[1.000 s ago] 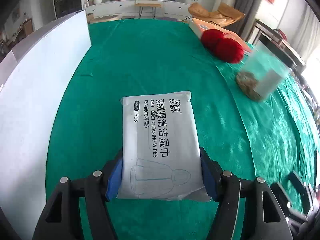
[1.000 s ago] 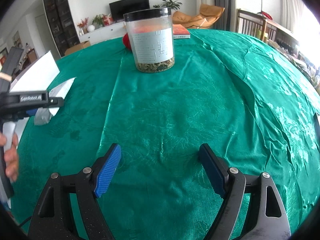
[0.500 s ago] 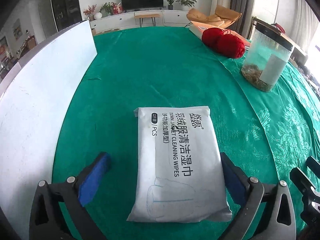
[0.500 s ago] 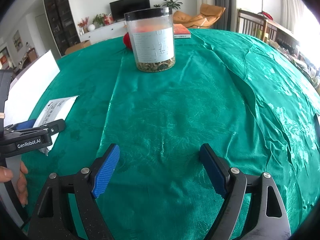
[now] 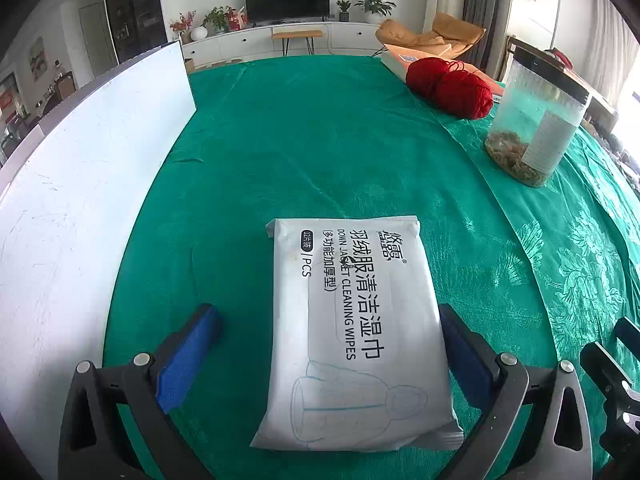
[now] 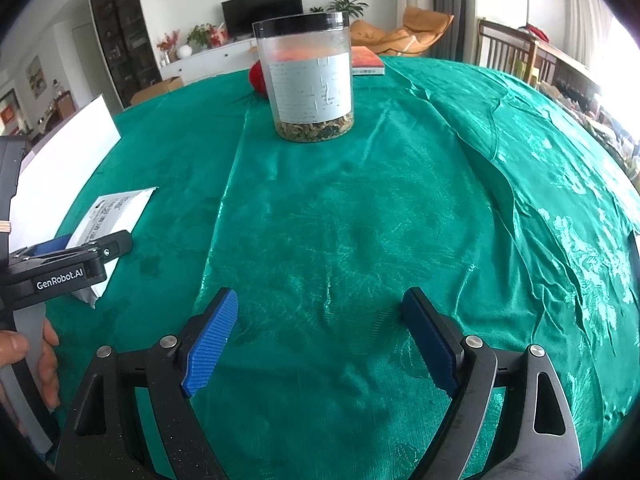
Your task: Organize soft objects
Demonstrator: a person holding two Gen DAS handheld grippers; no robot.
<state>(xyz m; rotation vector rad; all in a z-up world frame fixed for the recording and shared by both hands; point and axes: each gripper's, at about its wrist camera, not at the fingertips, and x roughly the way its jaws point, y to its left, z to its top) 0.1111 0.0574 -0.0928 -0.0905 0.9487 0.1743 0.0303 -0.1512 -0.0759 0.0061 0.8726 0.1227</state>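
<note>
Released since a second ago, the wipes pack now lies flat on the green counter.
We see our left hand-held gripper spread wide around the pack without pressing it; our right hand-held gripper hangs open and empty. We judge one soft item placed beside the white board, with the red yarn still left by the jar.

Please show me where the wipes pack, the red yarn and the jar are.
wipes pack [image 5: 352, 320], left wrist view, printed front.
red yarn [image 5: 452, 86], left wrist view, middle.
jar [image 6: 310, 92], right wrist view, label.
</note>
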